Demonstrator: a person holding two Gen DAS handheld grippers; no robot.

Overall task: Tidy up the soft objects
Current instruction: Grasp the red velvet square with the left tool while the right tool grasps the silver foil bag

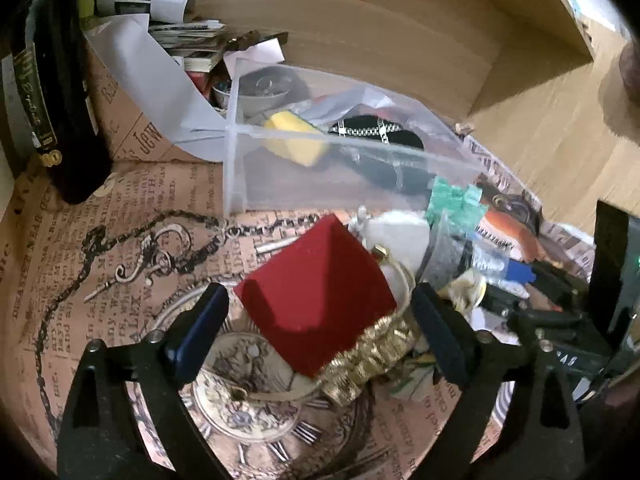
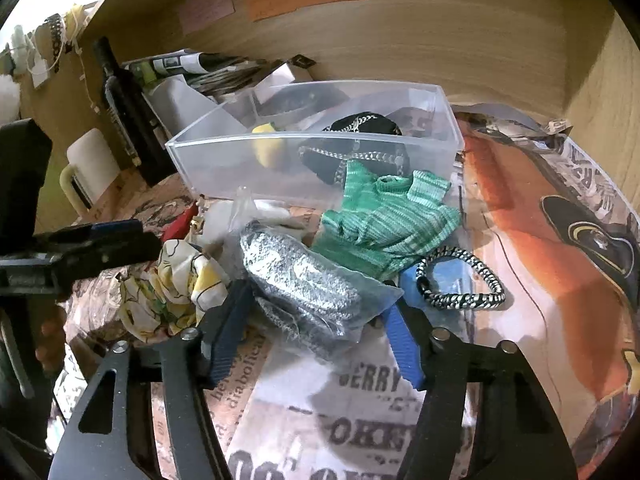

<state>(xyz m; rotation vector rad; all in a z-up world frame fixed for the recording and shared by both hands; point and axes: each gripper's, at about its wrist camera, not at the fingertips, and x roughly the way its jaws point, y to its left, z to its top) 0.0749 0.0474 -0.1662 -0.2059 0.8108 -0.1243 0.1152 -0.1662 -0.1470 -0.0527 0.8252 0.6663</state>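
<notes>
A clear plastic bin stands at the back of the shelf; it holds a yellow sponge and a black pouch with a silver chain. My left gripper is open, its fingers either side of a red velvet box with gold trim. My right gripper is open around a clear bag of grey glittery fabric. A green striped knit, a yellow-white floral cloth and a black-white braided band lie nearby.
A black bottle stands at the back left beside stacked papers. Printed newspaper-style paper lines the wooden shelf. The left gripper's arm shows at the left of the right wrist view. Wooden walls close the back and right.
</notes>
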